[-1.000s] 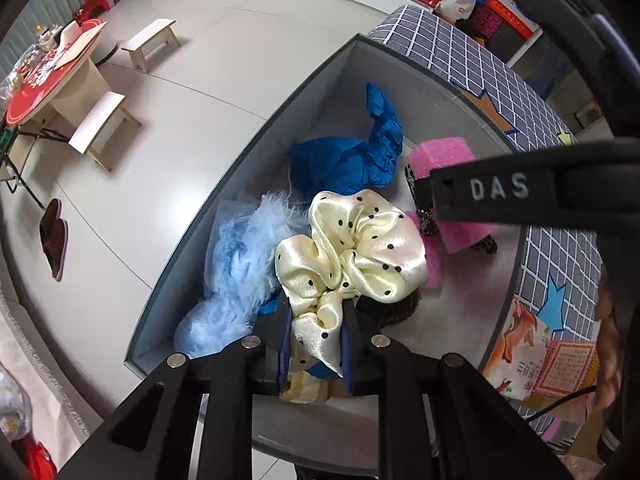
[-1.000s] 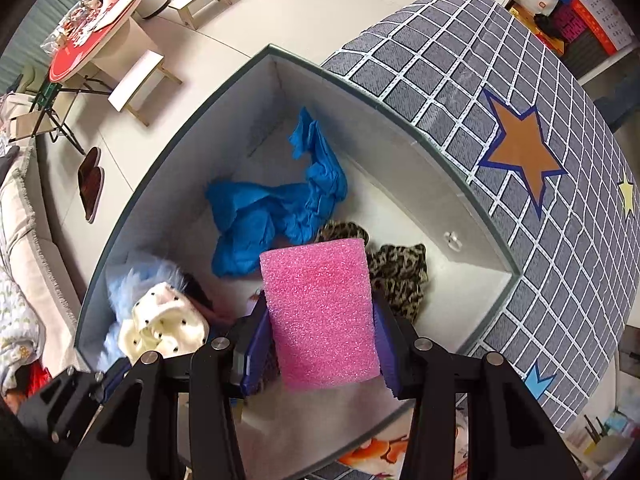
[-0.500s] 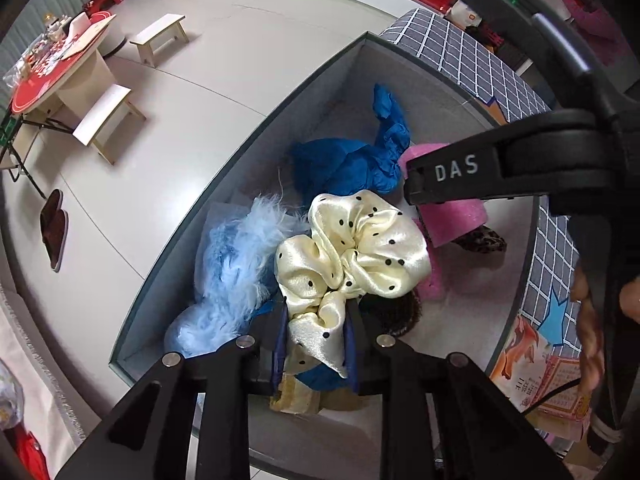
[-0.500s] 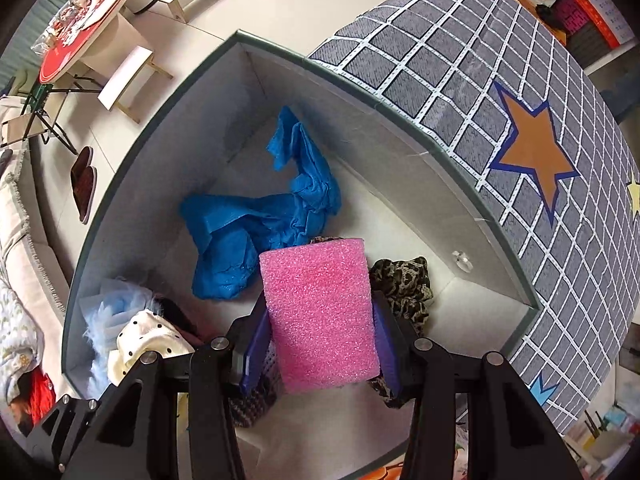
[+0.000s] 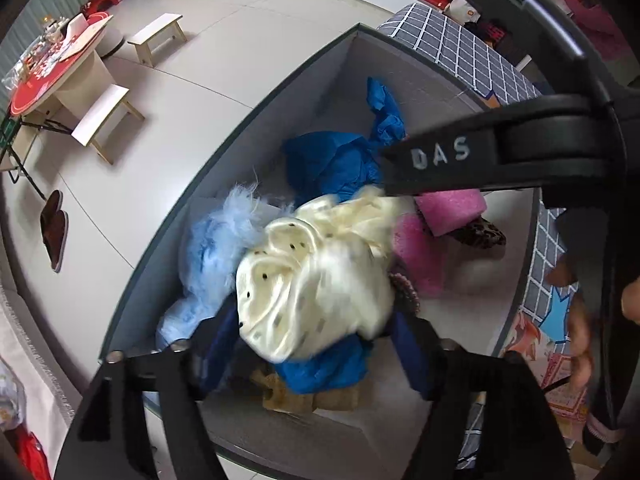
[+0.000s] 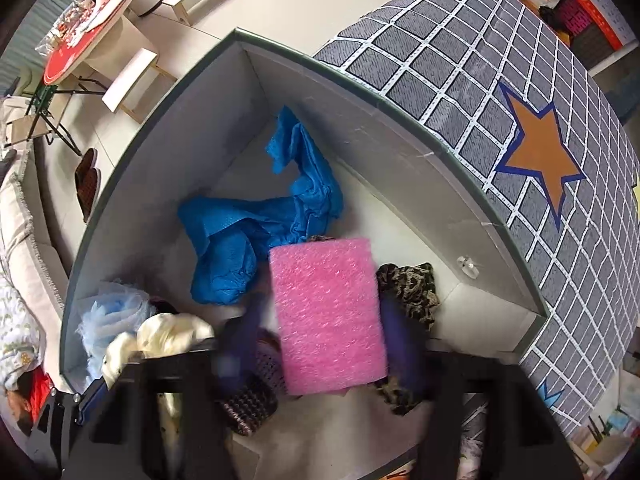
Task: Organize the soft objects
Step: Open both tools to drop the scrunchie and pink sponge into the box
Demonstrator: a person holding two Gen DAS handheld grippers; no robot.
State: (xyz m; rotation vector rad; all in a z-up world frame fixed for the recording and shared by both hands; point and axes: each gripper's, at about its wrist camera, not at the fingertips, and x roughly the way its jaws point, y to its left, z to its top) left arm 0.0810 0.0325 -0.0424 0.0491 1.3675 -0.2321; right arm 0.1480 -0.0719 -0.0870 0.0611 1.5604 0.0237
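A: Both your jaws are opening. Left gripper (image 5: 316, 344) has the cream scrunchie (image 5: 312, 284) loose between them, low centre, over the grey box (image 5: 240, 160).

B: Right gripper (image 6: 320, 344) likewise, pink sponge (image 6: 328, 316) centre frame, pads clear.

A: Risk: satin could snag a pad and lift back out when you withdraw.

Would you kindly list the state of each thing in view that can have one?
left gripper: jaws opening, scrunchie between them.
right gripper: jaws opening, sponge between them.
cream dotted scrunchie: released, blurred.
pink sponge: released, flat side up.
grey box: open, holding soft items.
blue cloth: crumpled in the box.
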